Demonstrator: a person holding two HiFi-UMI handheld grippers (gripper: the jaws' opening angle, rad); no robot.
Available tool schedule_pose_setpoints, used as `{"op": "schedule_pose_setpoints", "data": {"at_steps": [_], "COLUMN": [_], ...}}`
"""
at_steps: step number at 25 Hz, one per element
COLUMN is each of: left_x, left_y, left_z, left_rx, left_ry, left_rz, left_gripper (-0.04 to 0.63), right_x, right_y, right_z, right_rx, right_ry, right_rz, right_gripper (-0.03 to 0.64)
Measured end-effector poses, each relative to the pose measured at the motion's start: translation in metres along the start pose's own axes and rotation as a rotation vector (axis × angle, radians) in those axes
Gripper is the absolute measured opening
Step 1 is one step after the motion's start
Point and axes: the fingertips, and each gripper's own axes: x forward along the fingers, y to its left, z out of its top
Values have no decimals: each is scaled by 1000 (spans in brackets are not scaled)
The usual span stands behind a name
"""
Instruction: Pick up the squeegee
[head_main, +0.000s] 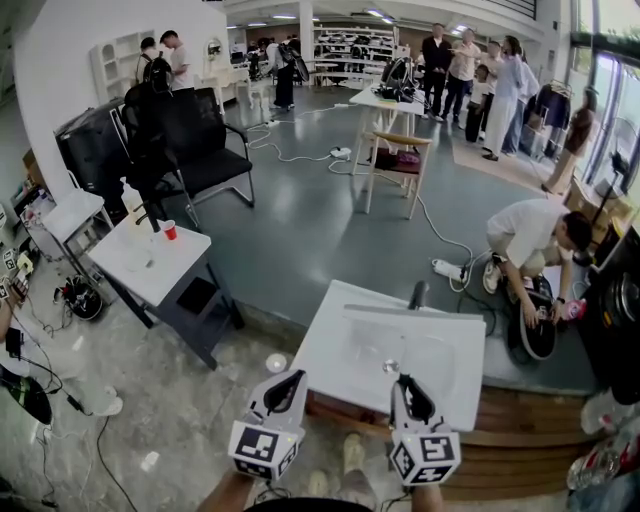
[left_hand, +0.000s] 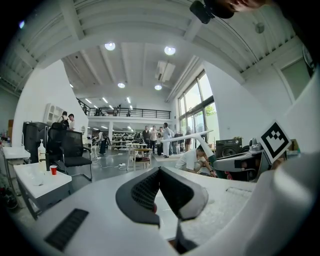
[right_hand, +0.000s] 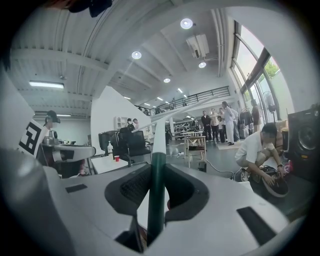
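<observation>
My right gripper is shut on the squeegee's dark green handle, which stands upright between the jaws in the right gripper view. Beyond the green part the handle turns white and ends in a long white blade slanting across. From the left gripper view the same squeegee shows at the right as a white T held in the air. My left gripper is beside it on the left, shut, with nothing in it. Both grippers hover at the near edge of a white table.
A small white table with a red cup stands at the left, behind it a black chair. A person crouches on the floor at the right by a black speaker. Cables and a power strip lie beyond the table.
</observation>
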Motion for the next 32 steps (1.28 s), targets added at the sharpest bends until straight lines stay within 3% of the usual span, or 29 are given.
{"op": "schedule_pose_setpoints", "data": {"at_steps": [32], "left_x": [4], "left_y": [-2], "left_z": [-3], "left_rx": [2], "left_ry": [6], "left_rz": [0], "left_gripper": [3], "right_x": [1], "right_y": [-4], "right_z": [-7], "right_rx": [30], "right_ry": [-1], "right_rz": [-2], "right_gripper": [80]}}
